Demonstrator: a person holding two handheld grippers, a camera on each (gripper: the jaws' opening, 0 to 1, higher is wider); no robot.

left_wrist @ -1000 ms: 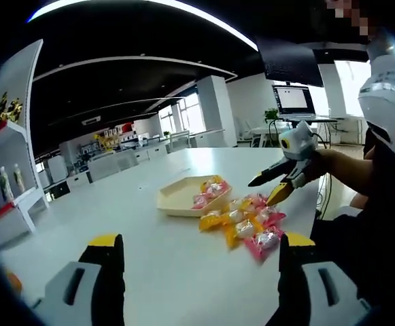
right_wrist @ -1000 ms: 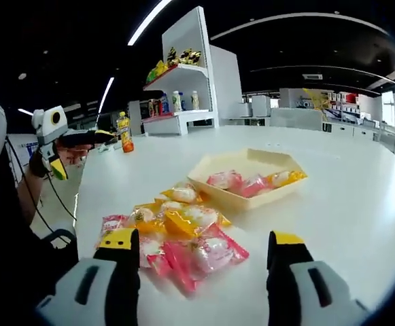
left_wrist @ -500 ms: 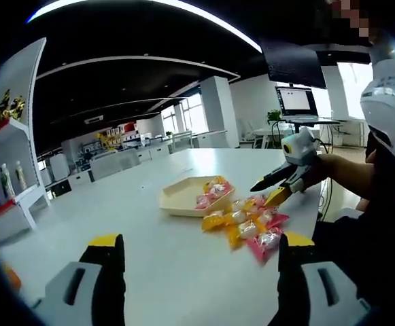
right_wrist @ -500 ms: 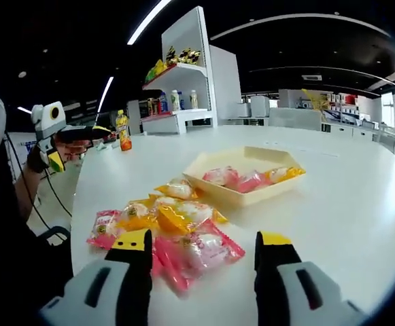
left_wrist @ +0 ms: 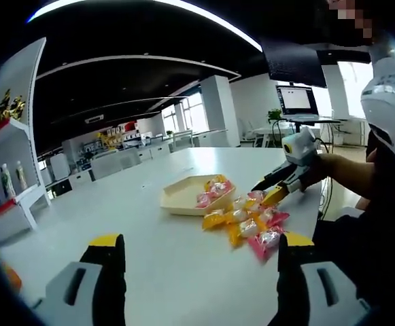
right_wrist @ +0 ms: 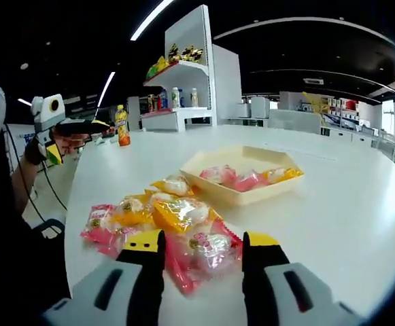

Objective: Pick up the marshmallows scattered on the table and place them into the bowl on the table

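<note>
Right gripper (right_wrist: 201, 246) has lowered, jaws narrowing around a pink-wrapped marshmallow (right_wrist: 209, 247).

On the table (right_wrist: 347, 204) the bowl (right_wrist: 243, 178) sits beyond a heap of marshmallows (right_wrist: 162, 221) — a few more lie inside it. One packet (right_wrist: 209, 248) lies between the right gripper (right_wrist: 202, 239) jaws (contact unclear). The left gripper (right_wrist: 92, 126) hangs off the table edge — well left of the heap.

wrapped marshmallows (right_wrist: 163, 217) piled beside part-filled bowl (right_wrist: 248, 178)
</note>
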